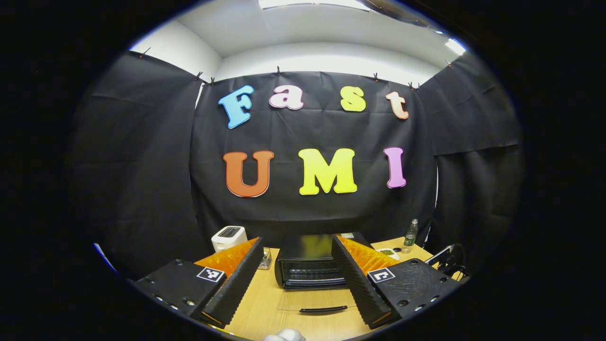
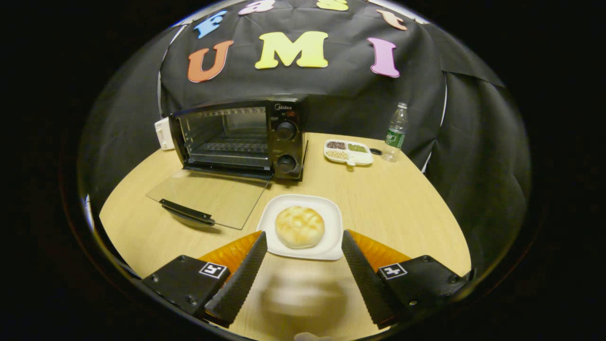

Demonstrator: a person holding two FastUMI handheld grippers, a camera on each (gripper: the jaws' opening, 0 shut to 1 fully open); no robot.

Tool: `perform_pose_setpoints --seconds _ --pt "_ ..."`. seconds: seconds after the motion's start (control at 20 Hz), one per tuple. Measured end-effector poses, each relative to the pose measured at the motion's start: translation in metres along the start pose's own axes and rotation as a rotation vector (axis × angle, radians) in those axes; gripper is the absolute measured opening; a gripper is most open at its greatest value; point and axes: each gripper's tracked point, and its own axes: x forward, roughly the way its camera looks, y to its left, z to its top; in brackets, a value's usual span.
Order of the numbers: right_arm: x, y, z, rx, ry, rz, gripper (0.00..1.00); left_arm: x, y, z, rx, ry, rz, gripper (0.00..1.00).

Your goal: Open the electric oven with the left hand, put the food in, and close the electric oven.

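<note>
The oven (image 2: 239,137) door (image 2: 210,196) lies open; both grippers, left (image 1: 297,274) and right (image 2: 303,265), gape, the bun (image 2: 299,226) low in the middle.

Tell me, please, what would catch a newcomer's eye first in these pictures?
Most striking is the black oven at the back of the wooden table, its glass door folded down flat in front of it. Next comes the golden bun on a white plate, just ahead of the right gripper, whose fingers stand wide open. A divided snack tray and a water bottle sit to the oven's right.
</note>
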Motion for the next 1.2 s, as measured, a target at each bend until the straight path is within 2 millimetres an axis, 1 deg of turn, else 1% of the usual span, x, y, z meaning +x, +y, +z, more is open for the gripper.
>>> perform_pose_setpoints --seconds 0.1,0.25,0.4,0.55,0.8,0.9,0.95,1.0,1.05,1.15,1.2 --pt "0.017 0.002 -0.004 -0.003 0.016 -0.004 1.0 0.001 0.001 0.001 0.006 0.002 0.001 0.94" --pt "0.041 0.006 -0.005 0.009 0.038 -0.001 1.0 0.005 0.005 -0.002 0.008 0.016 0.008 0.94" --pt "0.06 0.004 -0.008 0.013 0.053 -0.014 1.0 0.01 0.009 -0.007 0.015 0.031 0.006 0.94" --pt "0.073 0.007 -0.012 0.016 0.071 -0.009 1.0 0.016 0.009 -0.01 0.016 0.038 0.005 0.94" --pt "0.082 0.009 -0.012 0.016 0.081 -0.014 0.99 0.023 0.01 -0.02 0.016 0.066 -0.008 0.94" --pt "0.081 0.01 -0.012 0.007 0.086 -0.012 0.95 0.024 0.009 -0.022 0.017 0.074 -0.013 0.94" --pt "0.081 0.01 -0.012 0.005 0.089 -0.011 0.95 0.024 0.01 -0.022 0.019 0.074 -0.015 0.94" --pt "0.08 0.01 -0.013 0.007 0.09 -0.008 0.89 0.025 0.011 -0.023 0.021 0.077 -0.016 0.94" --pt "0.079 0.009 -0.013 0.007 0.095 -0.007 0.86 0.025 0.011 -0.023 0.022 0.075 -0.017 0.94" --pt "0.076 0.009 -0.012 0.005 0.099 -0.007 0.83 0.026 0.013 -0.024 0.022 0.075 -0.016 0.94" --pt "0.072 0.011 -0.008 0.01 0.094 0.005 0.82 0.026 0.013 -0.024 0.02 0.077 -0.016 0.94"
